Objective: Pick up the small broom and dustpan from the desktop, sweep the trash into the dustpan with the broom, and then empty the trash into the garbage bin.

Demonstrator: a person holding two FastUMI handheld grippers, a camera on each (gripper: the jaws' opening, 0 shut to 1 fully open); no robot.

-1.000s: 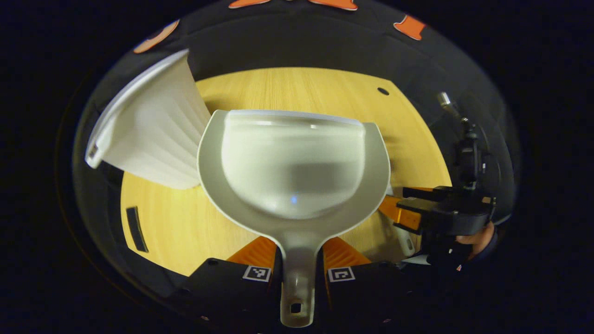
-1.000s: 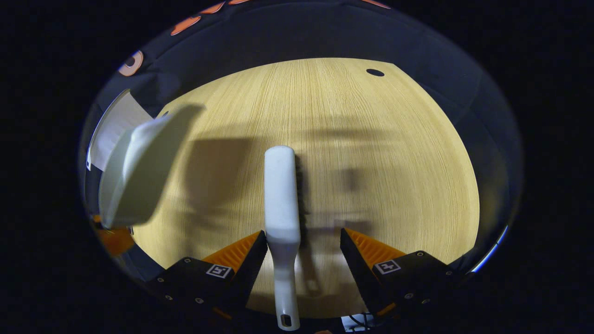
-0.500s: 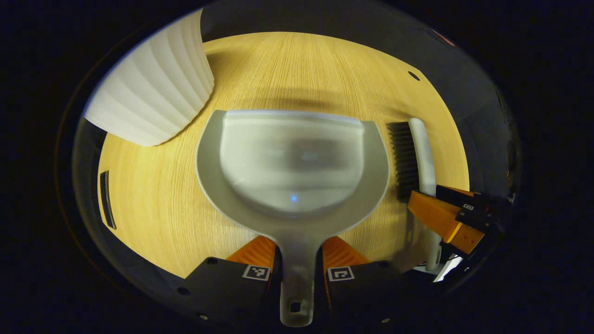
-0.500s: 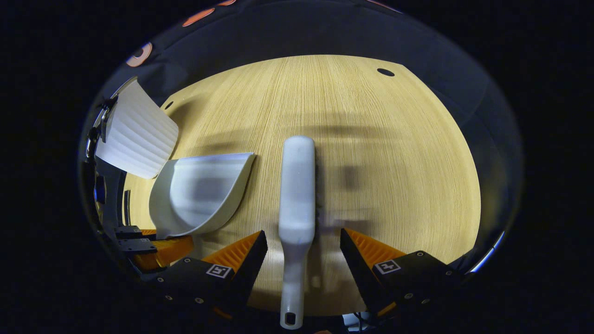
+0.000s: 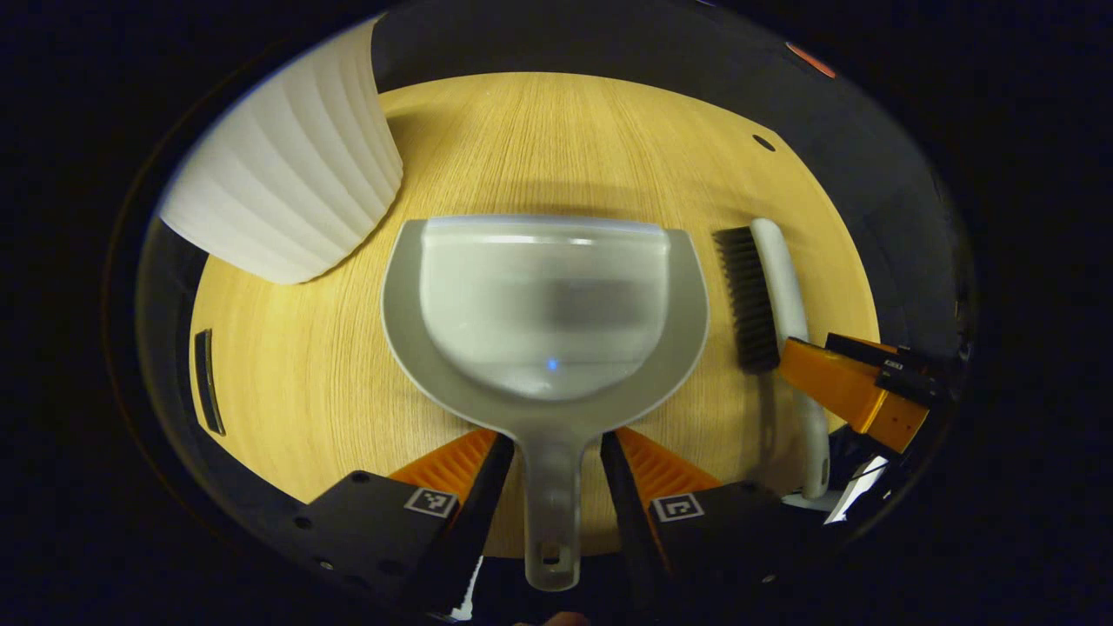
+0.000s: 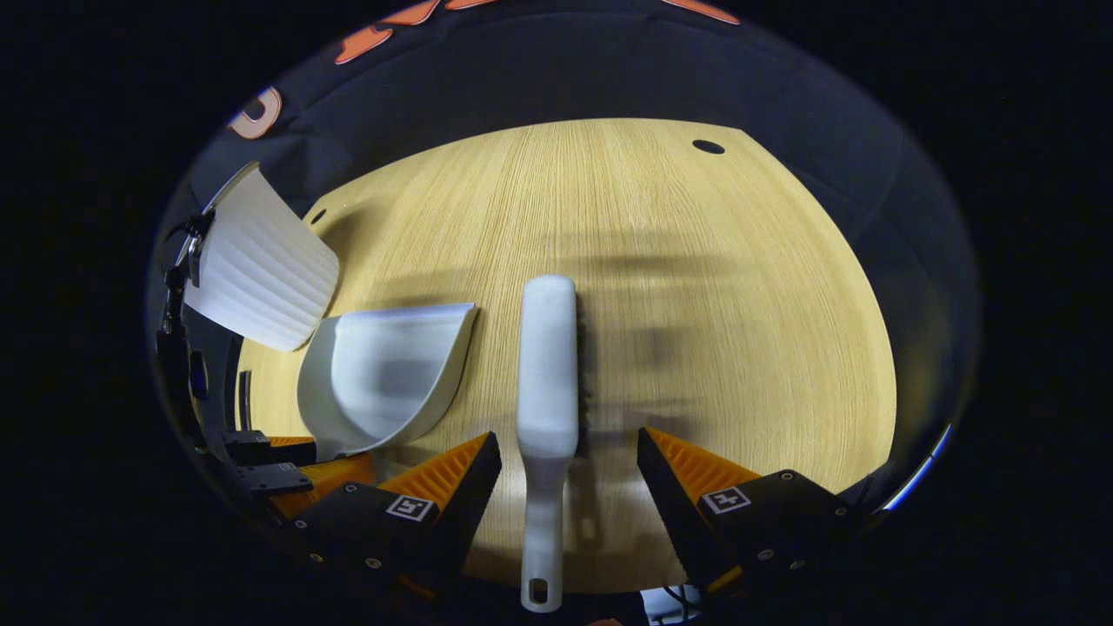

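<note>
White ribbed plastic fills the upper left of the left gripper view: the garbage bin (image 5: 287, 174), standing on the wooden desk (image 5: 556, 130), looks thin-walled and probably light, so it could slide if bumped. Just right of it, in the middle of that frame, the pale grey dustpan (image 5: 543, 304) lies flat on the desk with its mouth toward the far edge and its handle running down between the fingers of the left claw (image 5: 548, 456). That claw stands released, with a gap on each side of the handle, so nothing is gripped. The pan appears to be stiff, smooth moulded plastic, light and somewhat slippery; the narrow handle just behind the scoop seems the best place to pinch it. At the right of the frame the small broom (image 5: 774, 287) lies beside the pan, dark bristles facing it. In the right gripper view the broom's white back sits at centre, its slim handle pointing down between the spread fingers of the right claw (image 6: 569, 461), which is also released, touching nothing. The broom looks rigid and light with soft bristles; the handle below the head is likely the place to hold.
</note>
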